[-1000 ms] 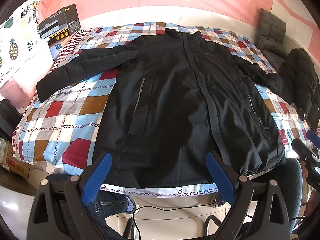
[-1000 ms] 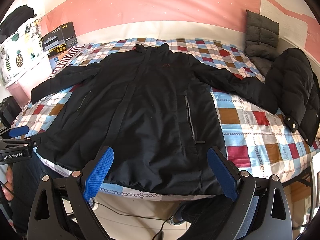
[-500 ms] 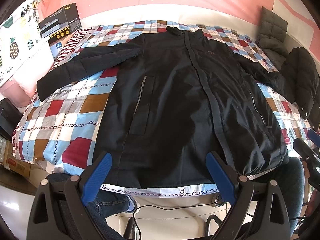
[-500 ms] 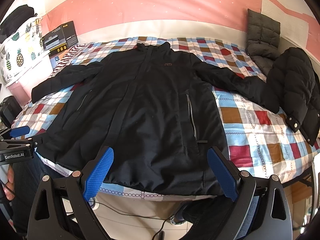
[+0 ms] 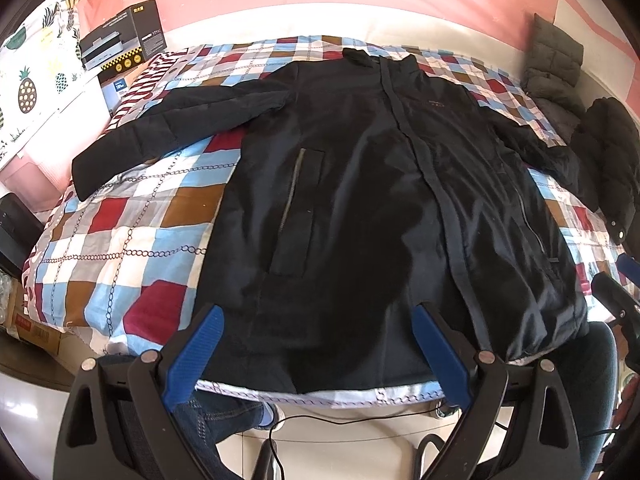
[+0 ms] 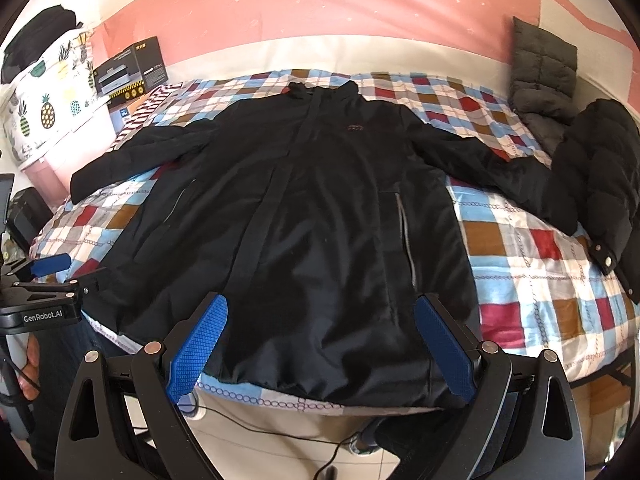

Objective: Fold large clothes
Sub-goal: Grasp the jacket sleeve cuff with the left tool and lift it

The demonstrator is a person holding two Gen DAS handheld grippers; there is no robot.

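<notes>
Currently lay flat, front up, on checked bedspread (image 5: 132,216): black coat (image 5: 360,208), sleeves spread. Left gripper (image 5: 316,344) and right gripper (image 6: 320,340) gaped wide, empty, near hem. Risk: slick padded shell slipping out of a shallow pinch.

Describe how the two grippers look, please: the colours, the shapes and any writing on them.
The left gripper and the right gripper look alike: black angular frames with triangular cut-outs and silver rivets, and blue fingers with a knobbly texture. In the right wrist view, the left gripper's side carries white "GenRobot.AI" lettering.
</notes>
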